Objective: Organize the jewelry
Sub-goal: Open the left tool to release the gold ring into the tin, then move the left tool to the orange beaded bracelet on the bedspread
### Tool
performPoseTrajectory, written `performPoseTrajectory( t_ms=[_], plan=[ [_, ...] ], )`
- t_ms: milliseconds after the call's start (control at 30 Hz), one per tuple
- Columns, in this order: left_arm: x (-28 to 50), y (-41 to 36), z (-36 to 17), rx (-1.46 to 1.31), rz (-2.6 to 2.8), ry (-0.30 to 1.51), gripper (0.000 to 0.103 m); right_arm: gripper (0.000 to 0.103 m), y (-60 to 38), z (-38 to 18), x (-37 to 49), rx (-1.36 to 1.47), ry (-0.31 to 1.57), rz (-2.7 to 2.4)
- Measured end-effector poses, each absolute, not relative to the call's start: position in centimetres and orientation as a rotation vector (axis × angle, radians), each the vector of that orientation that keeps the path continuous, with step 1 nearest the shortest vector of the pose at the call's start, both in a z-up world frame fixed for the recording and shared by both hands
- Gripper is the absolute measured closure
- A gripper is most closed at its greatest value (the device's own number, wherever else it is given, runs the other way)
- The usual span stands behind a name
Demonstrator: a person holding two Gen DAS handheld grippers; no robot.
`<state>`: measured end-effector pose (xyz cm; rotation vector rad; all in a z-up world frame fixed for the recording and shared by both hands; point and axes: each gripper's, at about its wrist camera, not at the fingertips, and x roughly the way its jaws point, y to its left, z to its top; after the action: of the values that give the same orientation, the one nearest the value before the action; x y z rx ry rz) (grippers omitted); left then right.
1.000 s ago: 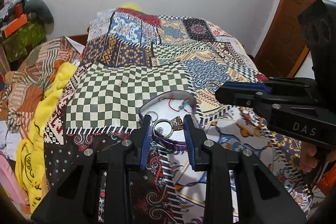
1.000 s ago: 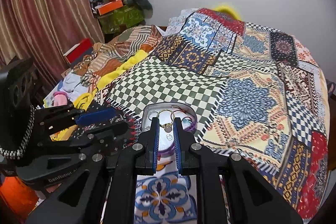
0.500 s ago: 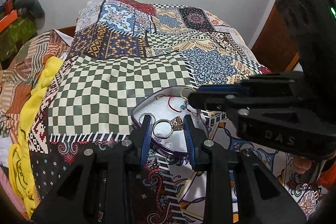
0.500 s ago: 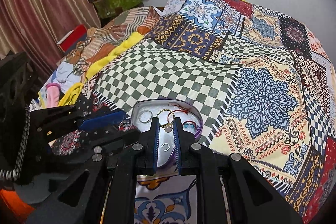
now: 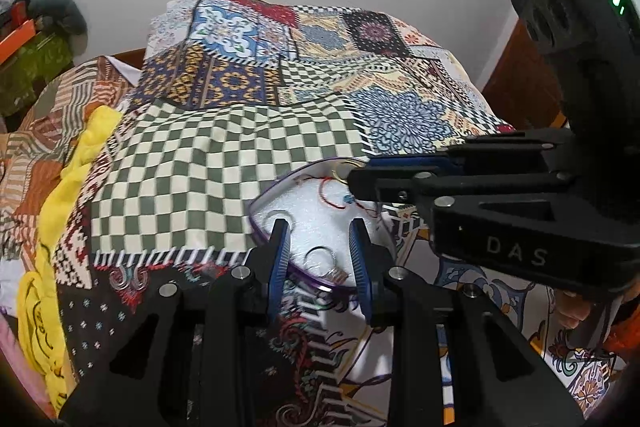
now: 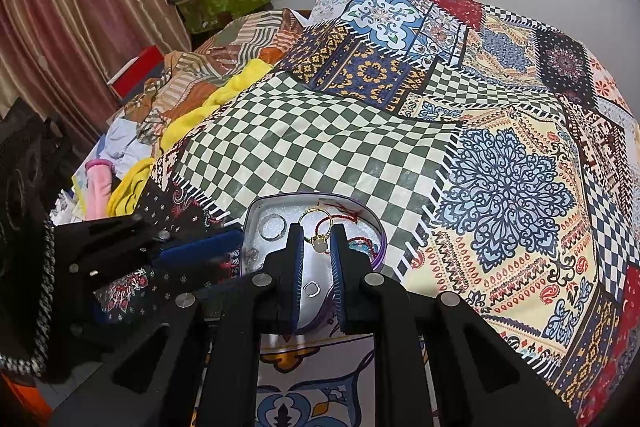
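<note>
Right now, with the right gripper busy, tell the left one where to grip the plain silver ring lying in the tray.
Take the plain silver ring across its band, outer edge to outer edge, coming straight down. It lies flat on the foam of the tray, so no side offers height, and the rim stands close beside it. The left gripper looks open enough.

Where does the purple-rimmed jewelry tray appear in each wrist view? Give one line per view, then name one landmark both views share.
Left wrist view: the purple-rimmed jewelry tray sits low center, just beyond the left gripper, partly covered at its right by the right gripper.
Right wrist view: the tray sits low center, under the right gripper.
Shared landmark: the green checkered quilt patch behind the tray.
</note>
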<state>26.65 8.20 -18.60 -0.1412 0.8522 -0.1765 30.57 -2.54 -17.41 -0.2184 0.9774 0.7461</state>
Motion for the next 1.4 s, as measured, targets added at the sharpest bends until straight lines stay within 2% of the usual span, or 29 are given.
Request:
performPoseTrajectory(
  t_ms=[567,800,1233,1400],
  plan=[
    [24.5,12.5,-18.3,-0.181,-0.047,0.854,0.072,0.090,-1.6,-18.7,29.8,-0.323,1.005,0.713],
    [23.5,11.4,-16.7,-0.161,-0.062,0.832,0.072,0.086,-2.7,-17.3,28.9,-0.309,0.984,0.706],
    [22.5,7.6,-13.7,-0.115,-0.111,0.798,0.071,0.085,-8.0,-13.4,27.0,-0.258,0.894,0.634],
    [22.7,5.6,-13.2,-0.099,-0.138,0.795,0.065,0.064,-10.9,-12.5,26.2,-0.250,0.836,0.571]
  ],
)
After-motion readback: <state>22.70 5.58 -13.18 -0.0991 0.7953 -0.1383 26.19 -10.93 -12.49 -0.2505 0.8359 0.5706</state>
